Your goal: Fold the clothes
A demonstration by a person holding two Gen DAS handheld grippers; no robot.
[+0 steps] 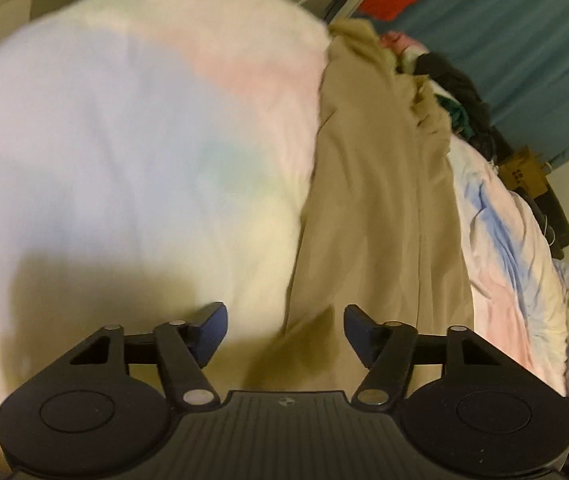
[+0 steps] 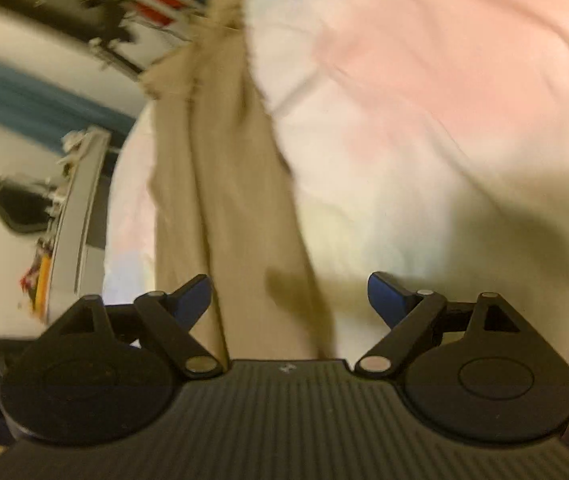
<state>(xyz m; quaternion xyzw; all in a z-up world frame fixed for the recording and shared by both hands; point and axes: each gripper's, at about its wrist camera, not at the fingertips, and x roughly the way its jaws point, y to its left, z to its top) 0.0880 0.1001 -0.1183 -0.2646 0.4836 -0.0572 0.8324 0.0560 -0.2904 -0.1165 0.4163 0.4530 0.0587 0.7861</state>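
A pair of tan trousers (image 1: 376, 184) lies stretched out lengthwise on a pastel tie-dye bedspread (image 1: 124, 140). In the left wrist view my left gripper (image 1: 284, 332) is open and empty, hovering over the near end of the trousers at their left edge. In the right wrist view the same trousers (image 2: 220, 200) run away from the camera, and my right gripper (image 2: 288, 300) is open and empty above their near end. Both views are blurred.
A heap of dark and pink clothes (image 1: 444, 80) lies at the far end of the bed. A teal curtain (image 1: 524, 40) and a drying rack with red cloth (image 1: 384, 0) stand beyond. A grey shelf edge (image 2: 80, 208) is left of the bed.
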